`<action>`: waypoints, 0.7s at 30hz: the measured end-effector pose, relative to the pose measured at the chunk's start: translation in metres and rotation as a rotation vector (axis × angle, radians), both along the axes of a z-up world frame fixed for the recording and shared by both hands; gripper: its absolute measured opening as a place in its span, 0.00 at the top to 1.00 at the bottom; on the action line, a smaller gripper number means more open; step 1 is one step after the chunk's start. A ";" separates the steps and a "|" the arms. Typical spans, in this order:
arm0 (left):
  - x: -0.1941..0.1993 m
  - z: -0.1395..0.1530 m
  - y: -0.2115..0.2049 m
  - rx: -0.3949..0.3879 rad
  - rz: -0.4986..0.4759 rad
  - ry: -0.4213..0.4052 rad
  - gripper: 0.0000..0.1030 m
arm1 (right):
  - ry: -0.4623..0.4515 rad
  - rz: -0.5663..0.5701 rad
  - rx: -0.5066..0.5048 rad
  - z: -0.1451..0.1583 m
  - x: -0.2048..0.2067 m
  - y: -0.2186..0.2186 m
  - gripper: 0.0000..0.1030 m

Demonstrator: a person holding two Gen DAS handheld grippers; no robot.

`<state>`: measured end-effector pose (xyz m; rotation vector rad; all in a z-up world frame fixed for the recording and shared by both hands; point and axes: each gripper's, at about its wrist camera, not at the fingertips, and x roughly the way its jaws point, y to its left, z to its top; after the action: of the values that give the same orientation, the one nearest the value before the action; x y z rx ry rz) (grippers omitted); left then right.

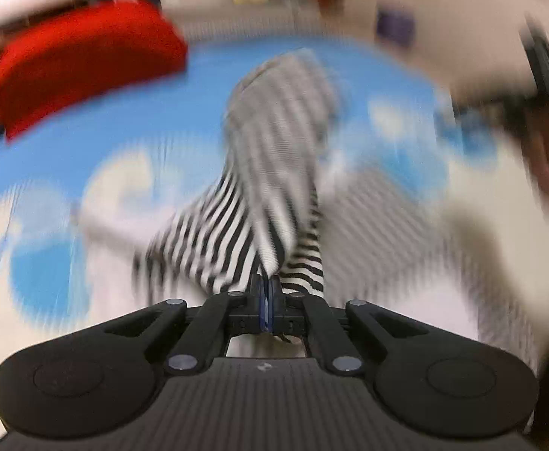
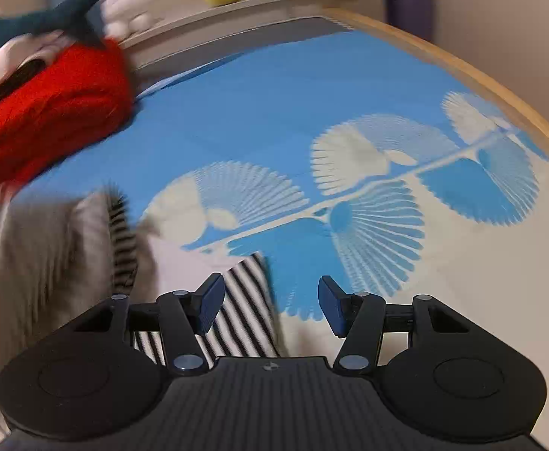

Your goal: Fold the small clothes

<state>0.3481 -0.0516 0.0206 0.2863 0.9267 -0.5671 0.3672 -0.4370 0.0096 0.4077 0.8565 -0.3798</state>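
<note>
A black-and-white striped small garment (image 1: pixel 270 188) hangs from my left gripper (image 1: pixel 268 293), which is shut on its edge; the cloth is lifted and blurred by motion above the blue-and-white mat (image 1: pixel 86 150). In the right wrist view my right gripper (image 2: pixel 270 304) is open and empty, low over the mat (image 2: pixel 274 112). A flat part of the striped garment (image 2: pixel 244 312) lies under and beside its left finger (image 2: pixel 210 300), and a blurred, lifted part (image 2: pixel 49 263) shows at the left.
A red cushion (image 1: pixel 82 64) lies at the far left of the mat, also in the right wrist view (image 2: pixel 45 112), with plush toys (image 2: pixel 124 11) behind it. A wooden border (image 2: pixel 462 71) edges the mat on the right. A purple roll (image 2: pixel 409 3) stands by the wall.
</note>
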 end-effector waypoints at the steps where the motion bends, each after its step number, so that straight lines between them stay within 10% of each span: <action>1: -0.011 -0.001 0.012 0.051 0.016 0.019 0.95 | -0.004 -0.023 0.012 0.001 -0.002 -0.003 0.44; 4: -0.004 0.012 0.044 0.049 0.194 0.041 0.85 | -0.011 -0.032 0.030 0.001 -0.003 -0.002 0.44; 11: 0.068 -0.019 0.075 -0.272 0.649 0.254 0.64 | 0.035 0.055 0.144 -0.019 0.008 0.025 0.44; 15: 0.079 -0.063 0.067 -0.212 0.696 0.487 0.54 | 0.113 0.114 0.231 -0.043 0.018 0.046 0.44; 21: 0.084 -0.084 0.058 -0.214 0.724 0.523 0.47 | 0.192 0.163 0.235 -0.067 0.028 0.069 0.44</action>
<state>0.4325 0.0062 -0.0630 -0.4081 1.3671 -0.0540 0.3954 -0.3684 -0.0573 0.5207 1.1191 -0.1687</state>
